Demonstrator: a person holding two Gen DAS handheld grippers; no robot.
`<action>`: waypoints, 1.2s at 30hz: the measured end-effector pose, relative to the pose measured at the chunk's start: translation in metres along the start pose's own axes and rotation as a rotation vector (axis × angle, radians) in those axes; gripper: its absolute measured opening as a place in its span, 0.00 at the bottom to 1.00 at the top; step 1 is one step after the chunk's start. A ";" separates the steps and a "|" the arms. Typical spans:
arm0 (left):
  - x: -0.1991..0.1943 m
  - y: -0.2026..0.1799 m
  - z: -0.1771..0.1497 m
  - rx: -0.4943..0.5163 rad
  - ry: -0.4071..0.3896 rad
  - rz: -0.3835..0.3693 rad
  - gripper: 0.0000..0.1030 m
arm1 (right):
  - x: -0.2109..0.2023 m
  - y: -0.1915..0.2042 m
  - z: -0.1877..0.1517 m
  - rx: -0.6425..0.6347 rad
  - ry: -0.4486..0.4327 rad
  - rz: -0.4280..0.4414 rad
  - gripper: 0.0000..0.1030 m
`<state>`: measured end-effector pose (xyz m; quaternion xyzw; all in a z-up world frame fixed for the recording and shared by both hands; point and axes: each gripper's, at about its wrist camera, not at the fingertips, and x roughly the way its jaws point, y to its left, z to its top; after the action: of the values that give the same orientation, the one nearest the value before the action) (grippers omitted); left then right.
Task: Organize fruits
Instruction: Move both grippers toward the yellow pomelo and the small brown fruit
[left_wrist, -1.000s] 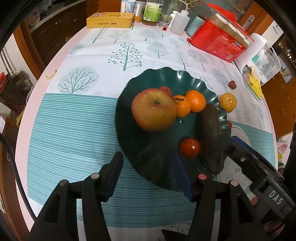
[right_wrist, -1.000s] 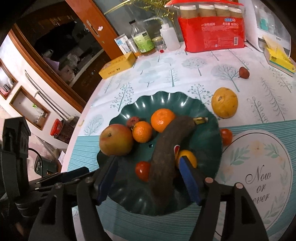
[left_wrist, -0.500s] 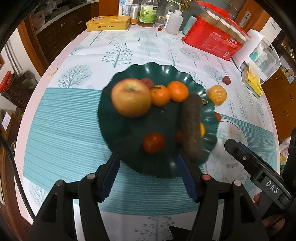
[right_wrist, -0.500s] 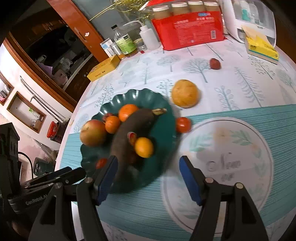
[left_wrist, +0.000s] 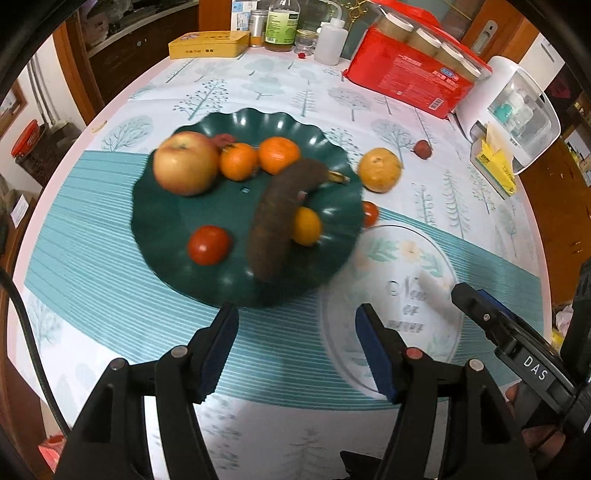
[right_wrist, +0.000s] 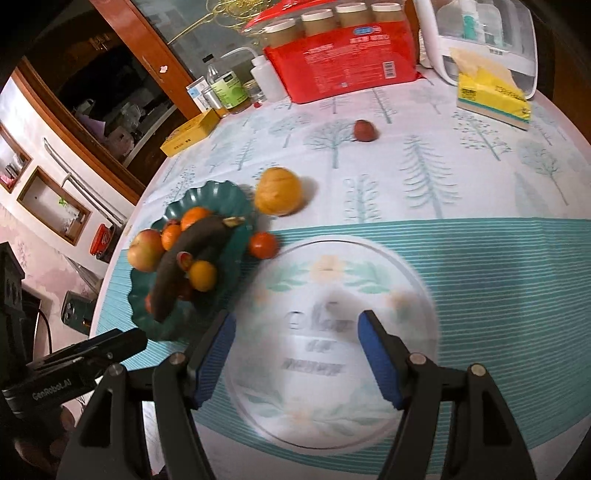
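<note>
A dark green wavy plate holds an apple, two oranges, a dark brown banana, a small orange fruit and a tomato. On the cloth beside it lie a yellow-orange fruit, a second tomato touching the plate's rim, and a small red fruit farther back. My left gripper hovers just in front of the plate, its jaws opening with nothing between them. My right gripper stands open and empty over the round printed emblem.
Along the table's far side stand a red pack of cups, a yellow tin, bottles, a white appliance and a yellow tissue pack. The round table's edge curves close on the left.
Both grippers have drawn back and to the right, off the plate. The left jaws have widened. The right gripper, earlier around the banana's end, is now over the printed emblem.
</note>
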<state>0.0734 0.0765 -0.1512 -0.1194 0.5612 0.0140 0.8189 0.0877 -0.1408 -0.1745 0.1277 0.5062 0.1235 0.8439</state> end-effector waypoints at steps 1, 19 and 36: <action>0.000 -0.005 -0.002 -0.004 -0.002 0.002 0.63 | -0.003 -0.009 0.001 -0.007 0.002 -0.003 0.67; 0.014 -0.090 0.034 0.063 0.029 0.051 0.73 | -0.023 -0.097 0.057 -0.118 0.006 -0.056 0.67; 0.067 -0.116 0.137 0.206 0.111 0.094 0.75 | 0.022 -0.074 0.164 -0.236 -0.044 -0.052 0.67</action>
<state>0.2417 -0.0152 -0.1458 -0.0089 0.6093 -0.0117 0.7928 0.2494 -0.2176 -0.1432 0.0172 0.4728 0.1575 0.8668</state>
